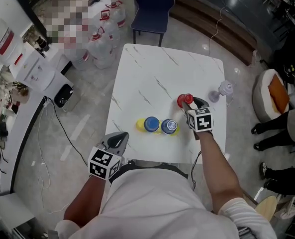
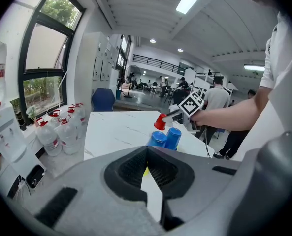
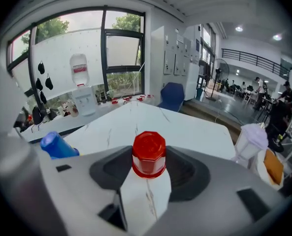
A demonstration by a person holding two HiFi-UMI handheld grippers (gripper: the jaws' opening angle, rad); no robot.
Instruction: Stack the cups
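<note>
Gripping red cup (image 3: 148,154) w/ R tongs (image 3: 148,165), base up, tilted.

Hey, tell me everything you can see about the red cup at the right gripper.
The red cup is small, glossy and plastic-looking, with an eight-sided closed base and a wider flared rim. It is clamped between the fingers of the right gripper, tilted, with its base turned back toward the gripper and its mouth pointing down and away. It is over the white marbled table, beyond the blue cups and apart from them. Whether its rim touches the tabletop cannot be told.
</note>
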